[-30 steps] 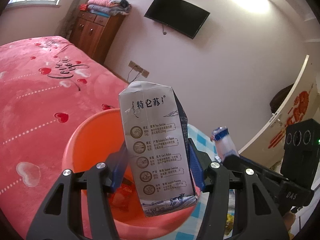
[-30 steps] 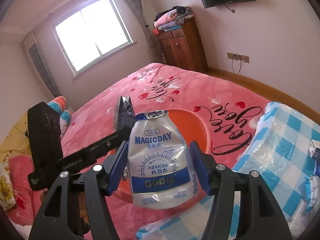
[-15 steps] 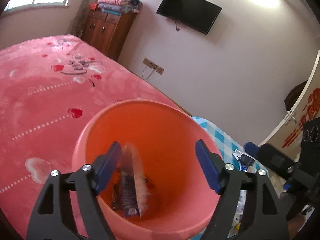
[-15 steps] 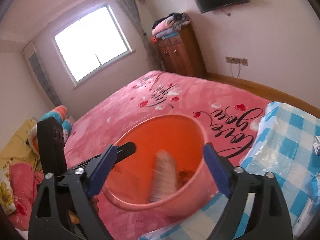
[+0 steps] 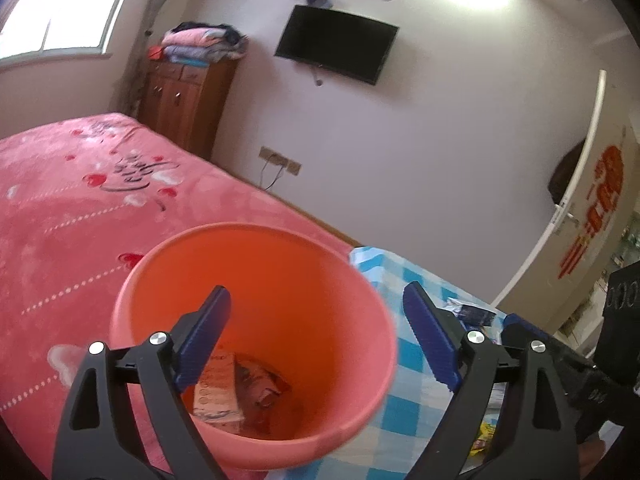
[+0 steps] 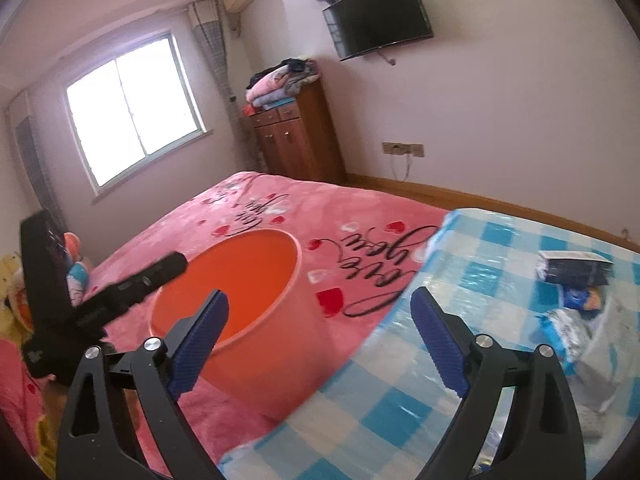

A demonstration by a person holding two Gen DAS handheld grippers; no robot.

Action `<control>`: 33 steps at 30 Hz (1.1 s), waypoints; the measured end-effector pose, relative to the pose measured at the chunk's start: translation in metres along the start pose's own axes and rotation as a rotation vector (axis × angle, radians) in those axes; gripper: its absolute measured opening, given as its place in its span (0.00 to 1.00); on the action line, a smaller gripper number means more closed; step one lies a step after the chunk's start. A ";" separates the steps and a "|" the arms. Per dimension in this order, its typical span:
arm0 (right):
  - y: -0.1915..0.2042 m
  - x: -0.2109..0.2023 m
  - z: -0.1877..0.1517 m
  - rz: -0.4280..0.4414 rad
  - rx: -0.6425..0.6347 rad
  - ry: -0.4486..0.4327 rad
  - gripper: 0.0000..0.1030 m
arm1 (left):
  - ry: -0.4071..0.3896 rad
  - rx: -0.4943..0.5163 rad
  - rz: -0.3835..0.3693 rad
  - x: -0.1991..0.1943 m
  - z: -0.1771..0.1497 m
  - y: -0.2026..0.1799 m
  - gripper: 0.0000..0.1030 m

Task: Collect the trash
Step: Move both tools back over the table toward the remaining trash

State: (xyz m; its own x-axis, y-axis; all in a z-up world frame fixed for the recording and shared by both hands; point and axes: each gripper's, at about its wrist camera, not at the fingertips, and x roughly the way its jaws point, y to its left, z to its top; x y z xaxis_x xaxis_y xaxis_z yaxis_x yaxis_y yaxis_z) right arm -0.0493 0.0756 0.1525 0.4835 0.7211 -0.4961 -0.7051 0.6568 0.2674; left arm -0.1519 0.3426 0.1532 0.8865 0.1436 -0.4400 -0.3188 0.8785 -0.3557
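Pink fleece bed [image 5: 60, 208] w/ heart print, beyond + left of both tools. Counter [image 6: 460, 280] under blue/white check cloth w/ glossy plastic film, ahead-right of right tool. Round orange plastic bucket [image 5: 340, 280], smooth walls, just ahead of + below left tool [image 5: 316, 332]; inside at bottom: flat milk carton [image 5: 216, 388], crumpled reddish wrapper [image 5: 260, 380]. Loose trash on counter [image 6: 576, 292] – dark pouch, blue/white packs – front-right of right tool [image 6: 320, 336]. Both tools gape wide, ribbed blue pads, nothing held
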 end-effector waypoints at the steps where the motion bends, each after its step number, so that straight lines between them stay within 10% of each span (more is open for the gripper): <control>1: -0.002 -0.003 -0.001 -0.010 0.001 -0.004 0.89 | -0.007 0.009 -0.005 -0.001 0.000 -0.004 0.86; 23: -0.082 -0.071 -0.050 -0.187 0.144 -0.079 0.93 | 0.017 0.138 -0.162 0.005 -0.047 -0.092 0.86; 33: -0.123 -0.099 -0.073 -0.259 0.212 -0.127 0.93 | 0.075 0.237 -0.116 0.022 -0.073 -0.129 0.86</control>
State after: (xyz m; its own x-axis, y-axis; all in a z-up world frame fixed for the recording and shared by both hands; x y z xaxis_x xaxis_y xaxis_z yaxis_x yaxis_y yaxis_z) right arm -0.0476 -0.0925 0.1084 0.7021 0.5379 -0.4666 -0.4343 0.8427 0.3180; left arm -0.1153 0.1991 0.1291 0.8825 0.0095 -0.4701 -0.1215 0.9705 -0.2084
